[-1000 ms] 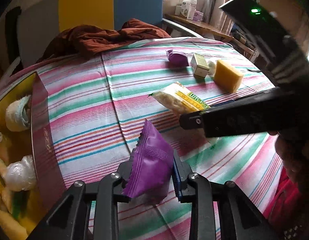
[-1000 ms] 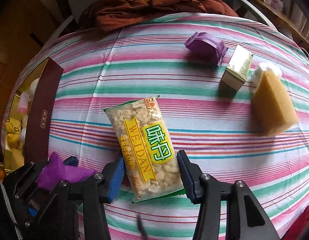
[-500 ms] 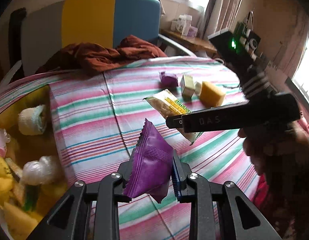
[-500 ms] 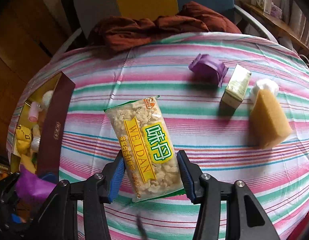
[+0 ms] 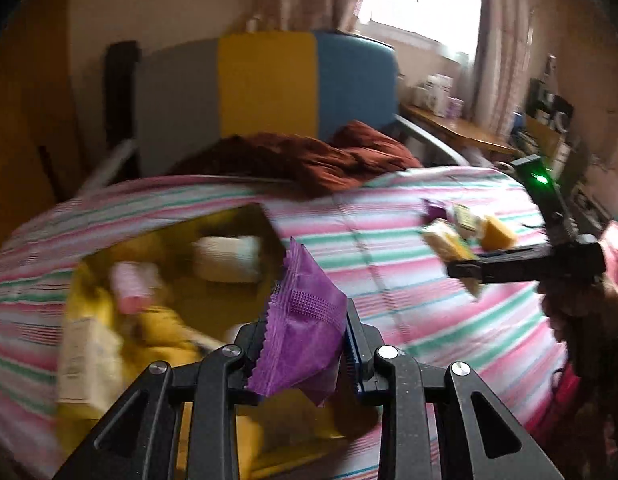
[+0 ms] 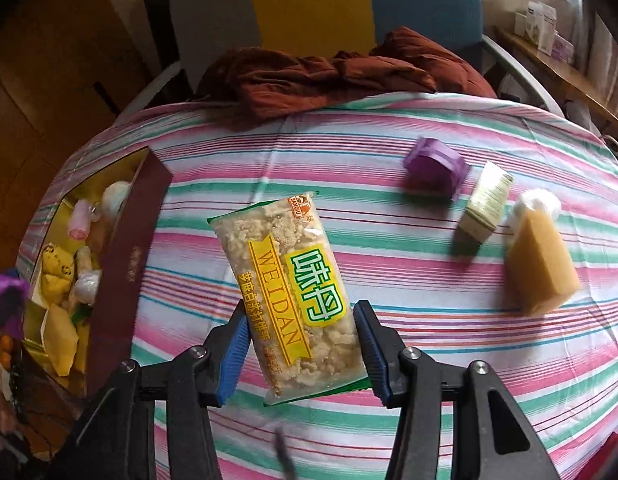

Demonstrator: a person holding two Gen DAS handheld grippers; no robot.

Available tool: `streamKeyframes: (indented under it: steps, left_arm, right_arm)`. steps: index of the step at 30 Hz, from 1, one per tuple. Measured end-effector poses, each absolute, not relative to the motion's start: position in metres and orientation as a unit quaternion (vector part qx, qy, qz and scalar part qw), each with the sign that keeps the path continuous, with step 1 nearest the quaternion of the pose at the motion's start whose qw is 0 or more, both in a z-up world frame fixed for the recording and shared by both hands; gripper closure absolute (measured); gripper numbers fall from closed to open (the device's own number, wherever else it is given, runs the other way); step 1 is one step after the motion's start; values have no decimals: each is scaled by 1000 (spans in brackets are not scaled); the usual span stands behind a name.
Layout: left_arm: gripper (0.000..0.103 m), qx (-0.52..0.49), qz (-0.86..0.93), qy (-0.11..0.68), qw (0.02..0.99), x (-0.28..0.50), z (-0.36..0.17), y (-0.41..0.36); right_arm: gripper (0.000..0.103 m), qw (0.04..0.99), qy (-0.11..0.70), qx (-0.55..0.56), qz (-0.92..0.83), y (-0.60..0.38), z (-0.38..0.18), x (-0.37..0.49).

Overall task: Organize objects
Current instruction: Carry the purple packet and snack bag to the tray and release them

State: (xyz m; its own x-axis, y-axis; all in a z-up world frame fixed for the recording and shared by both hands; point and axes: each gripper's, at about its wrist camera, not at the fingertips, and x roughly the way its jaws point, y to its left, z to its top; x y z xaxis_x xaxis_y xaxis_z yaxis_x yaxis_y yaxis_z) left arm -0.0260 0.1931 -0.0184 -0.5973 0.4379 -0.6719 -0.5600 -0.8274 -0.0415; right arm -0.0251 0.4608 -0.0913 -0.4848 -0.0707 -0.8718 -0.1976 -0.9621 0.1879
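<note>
Left gripper (image 5: pixel 305 344) jaws clamp a light, crinkly purple sachet (image 5: pixel 303 320) above the open box (image 5: pixel 169 300). Right gripper (image 6: pixel 299 354) jaws pinch the brittle snack pack (image 6: pixel 289 292) sides, right of the box.

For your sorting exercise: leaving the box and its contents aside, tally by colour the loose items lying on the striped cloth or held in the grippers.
Purple: 2, the purple packet in the left gripper and a purple pouch on the cloth
Yellow-labelled: 1, the snack bag in the right gripper
Cream: 1, small carton
Amber: 1, block
White: 1, wad
Total: 6
</note>
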Motion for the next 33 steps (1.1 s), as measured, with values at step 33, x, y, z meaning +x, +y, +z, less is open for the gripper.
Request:
streamKeyframes:
  steps: [33]
  left_arm:
    - [72,-289,944,44,150,-46,5,66]
  right_arm:
    - [52,-85,125,-473,868,261,-50,-97]
